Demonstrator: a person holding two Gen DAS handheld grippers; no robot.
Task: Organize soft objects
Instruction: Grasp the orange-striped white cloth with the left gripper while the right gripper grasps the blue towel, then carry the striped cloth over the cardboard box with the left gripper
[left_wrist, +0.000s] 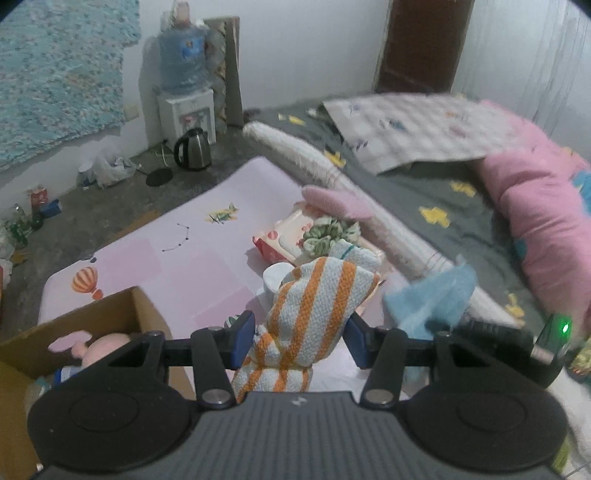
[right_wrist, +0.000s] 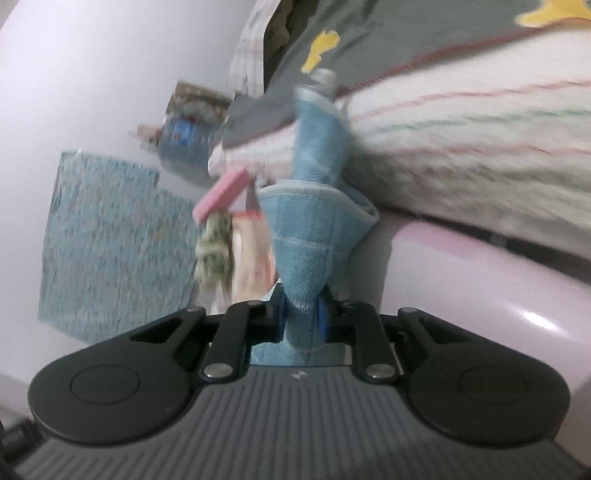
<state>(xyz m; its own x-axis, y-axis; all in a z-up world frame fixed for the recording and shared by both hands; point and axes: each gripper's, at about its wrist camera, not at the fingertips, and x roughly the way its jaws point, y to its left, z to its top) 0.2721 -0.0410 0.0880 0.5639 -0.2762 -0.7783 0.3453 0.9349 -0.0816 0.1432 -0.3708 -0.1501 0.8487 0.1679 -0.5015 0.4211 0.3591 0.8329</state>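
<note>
Left wrist view: left hand-held gripper (left_wrist: 301, 338) is clamped on an orange-striped cloth (left_wrist: 314, 299), centre-bottom of frame, lifted above the pink mat (left_wrist: 207, 236). Cloth is bunched, long axis running up-right from the pads, loose end folding below them. Looks light, limp, textured weave so prob not slippery; grip at the bunched middle seems ok, ends will flop. Cardboard box (left_wrist: 110, 314) w/ a pink plush inside sits lower left, likely drop spot.

Right wrist view: right hand-held gripper (right_wrist: 302, 314) is closed tight on a blue cloth (right_wrist: 314, 221), pinched at its narrow end. Cloth fans out toward top of frame, long axis approx vertical in pic, tip near the bed edge (right_wrist: 461, 147). Also soft, light, not fragile; a one-corner hold means it'll dangle and swing. Frame is blurred, so finer detail unclear.
</note>
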